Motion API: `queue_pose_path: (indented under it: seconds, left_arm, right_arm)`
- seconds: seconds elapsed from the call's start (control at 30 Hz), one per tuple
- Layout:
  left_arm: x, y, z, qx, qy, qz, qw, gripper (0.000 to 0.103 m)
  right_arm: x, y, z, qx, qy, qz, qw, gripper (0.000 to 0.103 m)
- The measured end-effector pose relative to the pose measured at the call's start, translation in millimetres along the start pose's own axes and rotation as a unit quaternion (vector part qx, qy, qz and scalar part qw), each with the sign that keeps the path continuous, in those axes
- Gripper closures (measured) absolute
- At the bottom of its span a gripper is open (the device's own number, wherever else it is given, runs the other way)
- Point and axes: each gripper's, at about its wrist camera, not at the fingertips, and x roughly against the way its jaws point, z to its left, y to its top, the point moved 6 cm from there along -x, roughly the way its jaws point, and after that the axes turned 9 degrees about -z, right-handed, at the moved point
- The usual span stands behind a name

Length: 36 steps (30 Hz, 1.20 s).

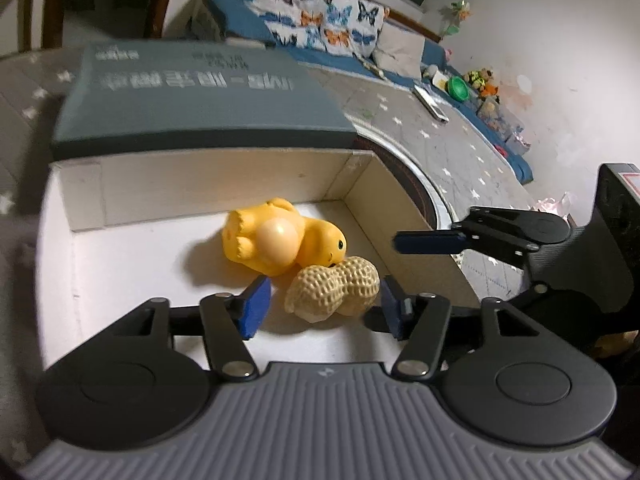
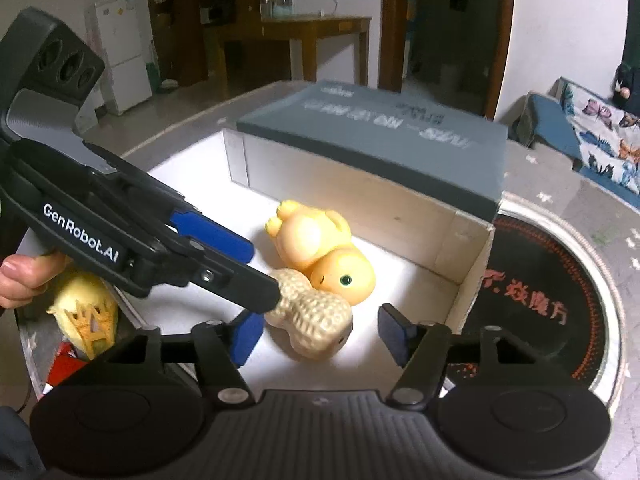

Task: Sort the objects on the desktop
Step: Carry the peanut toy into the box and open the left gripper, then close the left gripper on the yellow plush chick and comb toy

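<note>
Left wrist view: our left gripper [image 1: 320, 304] hangs over the white cardboard box [image 1: 416, 216], jaws parted around the peanut toy [image 1: 334, 290], which lies on the box floor against the yellow duck toy [image 1: 276, 236]. The blue pads [image 1: 256, 306] stand clear on both sides, so we hold nothing. Our right gripper [image 1: 424, 240] shows at the right edge, above the box wall.

Right wrist view: our right gripper [image 2: 320, 332] is partly open and empty, with the peanut toy [image 2: 316, 320] just ahead and the duck toy [image 2: 324, 252] behind it. The left gripper [image 2: 248, 276] crosses from the left, one finger tip at the peanut's end. We risk knocking the two grippers together here, or nudging the peanut as we lift out.
</note>
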Motion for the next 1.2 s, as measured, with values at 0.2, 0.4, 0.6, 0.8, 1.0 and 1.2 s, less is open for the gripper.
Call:
queue_pose_path:
  seconds: [0.2,0.4,0.6,0.8,1.0,1.2]
  left_arm:
    - [49,-3,-5,-0.015,0.013,-0.041,0.999,0.038]
    - [101,-18,-9,-0.032,0.026,-0.077,0.9962,0.034]
    - [135,-46,-1,-0.029,0.05,-0.083,0.9949,0.034]
    - [151,-74,20,-0.002,0.072,-0.065,0.9952,0.034]
    - [146,-94,41,0.029,0.089,-0.04,0.9948,0.034]
    - [134,-102,53,0.054,0.079,-0.021,0.9952,0.034]
  right_arm:
    - [35,9,16,0.013,0.001,-0.048,0.999,0.026]
    - [72,8,42,0.027,0.025,-0.086,0.996,0.021]
    - [86,-1,79,0.045,0.078,-0.091,0.992,0.021]
    - [71,-9,114,0.065,0.13,-0.075,0.987,0.021]
    - [43,-20,131,0.063,0.149,-0.049,0.986,0.022]
    - [21,-29,144,0.066,0.156,-0.029,0.985,0.023]
